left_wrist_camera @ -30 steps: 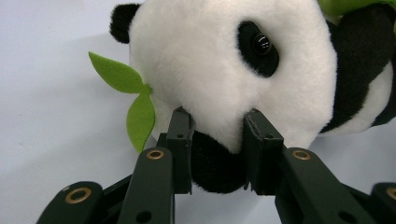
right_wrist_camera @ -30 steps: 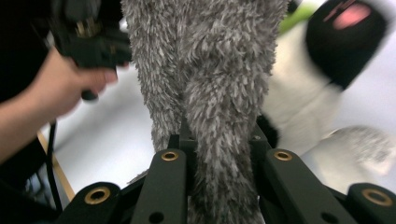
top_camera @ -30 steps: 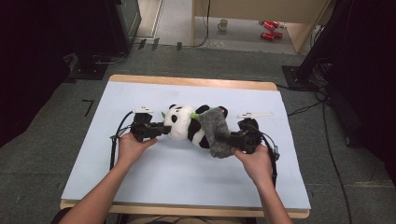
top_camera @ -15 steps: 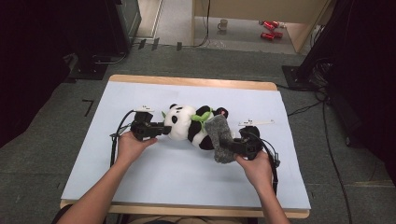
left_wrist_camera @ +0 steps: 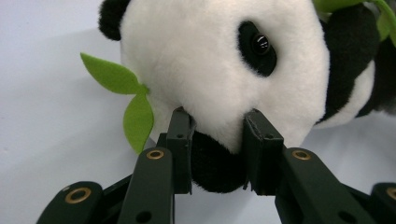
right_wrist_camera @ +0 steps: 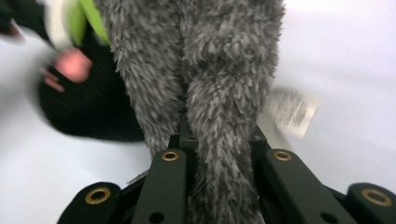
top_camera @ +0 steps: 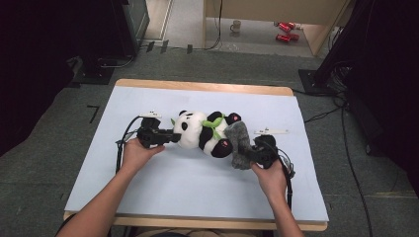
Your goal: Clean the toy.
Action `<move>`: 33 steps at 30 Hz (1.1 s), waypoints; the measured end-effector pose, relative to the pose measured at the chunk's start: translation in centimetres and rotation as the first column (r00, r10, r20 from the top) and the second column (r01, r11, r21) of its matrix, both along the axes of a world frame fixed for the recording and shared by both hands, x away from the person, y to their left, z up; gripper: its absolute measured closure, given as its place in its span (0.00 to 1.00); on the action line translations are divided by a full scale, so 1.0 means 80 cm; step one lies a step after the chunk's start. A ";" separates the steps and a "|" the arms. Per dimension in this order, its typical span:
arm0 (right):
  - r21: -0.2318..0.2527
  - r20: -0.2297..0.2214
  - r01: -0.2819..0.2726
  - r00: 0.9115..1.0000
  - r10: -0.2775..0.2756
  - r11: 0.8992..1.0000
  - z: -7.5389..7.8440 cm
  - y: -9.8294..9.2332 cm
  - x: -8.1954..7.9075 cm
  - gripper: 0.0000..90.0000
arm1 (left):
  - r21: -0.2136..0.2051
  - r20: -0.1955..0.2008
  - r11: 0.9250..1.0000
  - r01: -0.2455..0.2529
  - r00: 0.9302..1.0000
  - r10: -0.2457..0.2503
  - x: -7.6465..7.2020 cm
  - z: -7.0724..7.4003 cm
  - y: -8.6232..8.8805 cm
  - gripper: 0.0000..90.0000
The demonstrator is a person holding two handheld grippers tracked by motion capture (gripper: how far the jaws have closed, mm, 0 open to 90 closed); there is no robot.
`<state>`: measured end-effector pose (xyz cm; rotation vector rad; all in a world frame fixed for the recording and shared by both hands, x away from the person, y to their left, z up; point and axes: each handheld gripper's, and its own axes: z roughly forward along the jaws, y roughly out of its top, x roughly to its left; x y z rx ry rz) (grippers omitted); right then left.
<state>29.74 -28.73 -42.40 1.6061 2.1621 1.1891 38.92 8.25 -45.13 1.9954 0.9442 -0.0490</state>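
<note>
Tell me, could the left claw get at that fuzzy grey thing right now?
Probably not as things stand. The left claw is shut on the panda's black ear at the head end, and the whole panda lies between it and the grey fuzzy piece, which the right claw already grips.

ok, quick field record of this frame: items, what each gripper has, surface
surface: light blue mat on a wooden table
panda: plush panda lying on its side mid-mat, head toward the left gripper, green leaves at head and neck
grey item: fuzzy grey fabric piece at the panda's foot end, white tag on it
left gripper: jaws closed on the panda's black ear
right gripper: jaws clamped on the grey fabric piece
other: white strip on the mat behind the right gripper
</note>
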 end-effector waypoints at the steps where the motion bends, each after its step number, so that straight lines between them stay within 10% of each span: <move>1: 0.012 0.024 0.003 1.000 -0.003 1.000 0.012 -0.001 -0.002 0.86 | 0.001 -0.003 1.000 0.002 1.000 -0.002 -0.002 0.000 -0.001 0.75; 9: 0.093 0.130 -0.118 0.986 0.105 0.989 0.079 0.030 -0.025 0.86 | 0.017 0.015 1.000 0.021 1.000 -0.021 -0.022 0.008 -0.009 0.75; 15: 0.043 0.065 -0.235 0.971 0.232 0.971 0.055 0.083 -0.025 0.86 | 0.032 0.030 0.999 0.025 0.999 -0.026 -0.035 0.008 -0.011 0.75; 20: -0.017 0.006 -0.225 0.974 0.225 0.974 0.018 0.094 -0.008 0.86 | 0.029 0.023 0.999 0.032 0.999 -0.033 -0.041 0.004 -0.008 0.75; 29: -0.116 0.057 -0.209 0.975 0.216 0.971 0.019 0.088 0.010 0.86 | 0.018 0.098 0.999 0.032 0.995 -0.034 -0.043 0.000 -0.007 0.62; 33: -0.137 0.077 -0.204 0.973 0.216 0.969 0.024 0.087 0.018 0.86 | 0.039 0.188 0.995 0.089 0.978 -0.095 -0.046 -0.004 -0.008 0.42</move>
